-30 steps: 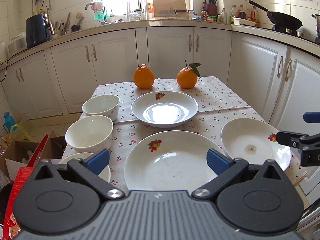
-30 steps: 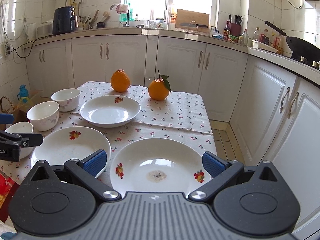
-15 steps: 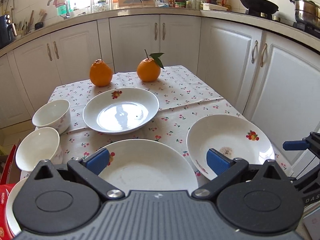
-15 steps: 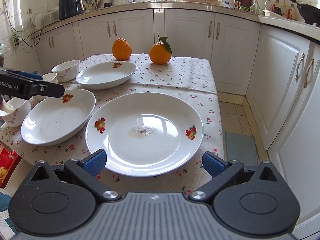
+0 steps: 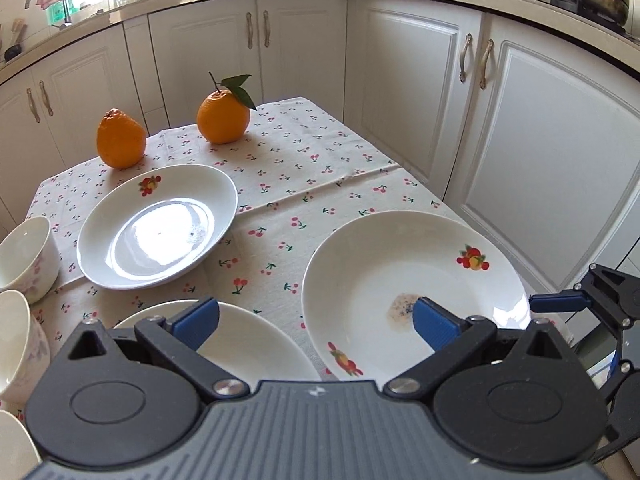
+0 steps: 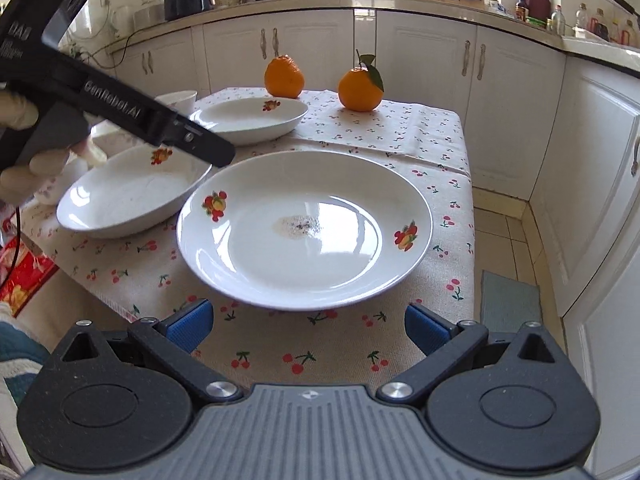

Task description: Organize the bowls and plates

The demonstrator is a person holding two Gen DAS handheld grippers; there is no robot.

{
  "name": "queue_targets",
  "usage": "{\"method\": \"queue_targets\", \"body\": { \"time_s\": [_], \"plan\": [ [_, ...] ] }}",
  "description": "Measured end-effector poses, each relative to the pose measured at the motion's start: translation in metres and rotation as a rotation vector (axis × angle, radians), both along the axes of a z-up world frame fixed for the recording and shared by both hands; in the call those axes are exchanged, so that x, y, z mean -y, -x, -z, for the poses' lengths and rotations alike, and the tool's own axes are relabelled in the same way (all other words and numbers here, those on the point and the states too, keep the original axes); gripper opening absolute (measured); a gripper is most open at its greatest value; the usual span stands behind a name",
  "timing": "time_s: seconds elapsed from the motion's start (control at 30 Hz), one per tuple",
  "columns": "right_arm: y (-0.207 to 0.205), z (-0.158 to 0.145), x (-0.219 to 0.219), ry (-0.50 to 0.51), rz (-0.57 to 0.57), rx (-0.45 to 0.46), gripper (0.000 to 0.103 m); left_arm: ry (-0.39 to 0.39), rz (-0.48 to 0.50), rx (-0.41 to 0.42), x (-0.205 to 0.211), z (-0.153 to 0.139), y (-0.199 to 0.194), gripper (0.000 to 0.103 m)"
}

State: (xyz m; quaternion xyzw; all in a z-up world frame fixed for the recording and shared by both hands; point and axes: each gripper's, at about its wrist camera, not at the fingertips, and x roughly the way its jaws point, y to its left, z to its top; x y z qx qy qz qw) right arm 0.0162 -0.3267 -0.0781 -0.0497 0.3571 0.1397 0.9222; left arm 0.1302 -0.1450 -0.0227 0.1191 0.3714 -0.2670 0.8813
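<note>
Table w/ cherry-print cloth (image 6: pixel 424 132) fills mid-frame in both views, white base cabinets (image 5: pixel 412 80) wrapping behind it. Biggest dish: soiled plate (image 6: pixel 344 248) w/ fruit decals and a speckled residue patch at its centre, frame centre in R wrist view, lower right in L wrist view (image 5: pixel 436 256), sitting at the table's near-right corner. Second plate (image 6: pixel 120 200) just beside it, left of centre in R view, rims very close, can't tell if touching; in L view only a slice (image 5: pixel 248 344) shows at bottom centre behind the fingers. Third plate (image 5: pixel 160 224), glossy, sits left of centre in L view, further back on the table; upper-mid in R view (image 6: pixel 248 120). Bowls: two stacked along left edge of L view, far bowl (image 5: pixel 24 256) and near bowl (image 5: pixel 16 344); a further white rim at the bottom left corner, too cropped to ID. Two oranges at the table's far end: plain orange (image 5: pixel 120 140) upper left, leafed orange (image 5: pixel 224 116) to its right, well apart from the plates. L gripper (image 5: pixel 316 320) jaws wide apart, holding nothing, over the gap between second plate and soiled plate; seen in R view as black body entering from upper left (image 6: pixel 192 140), tip over the second plate's rim. R gripper (image 6: pixel 306 324) jaws spread wide, empty, just short of the soiled plate's near rim; its blue finger (image 5: pixel 560 302) shows at right edge of L view beside that plate.
</note>
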Motion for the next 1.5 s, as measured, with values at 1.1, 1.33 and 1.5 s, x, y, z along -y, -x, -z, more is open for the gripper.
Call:
{"method": "queue_targets", "body": {
  "time_s": [1.1,1.33,1.5],
  "plan": [
    [-0.027,0.019,0.019,-0.018,-0.154,0.044,0.103,-0.078,0.178,-0.230,0.059,0.041,-0.074,0.064],
    [-0.029,0.018,0.015,-0.008,-0.180,0.035,0.103,-0.079,0.188,-0.249,0.059,0.041,-0.077,0.063],
    [-0.031,0.016,0.014,-0.003,-0.179,0.016,0.103,-0.082,0.195,-0.245,0.059,0.041,-0.077,0.063]
  ]
}}
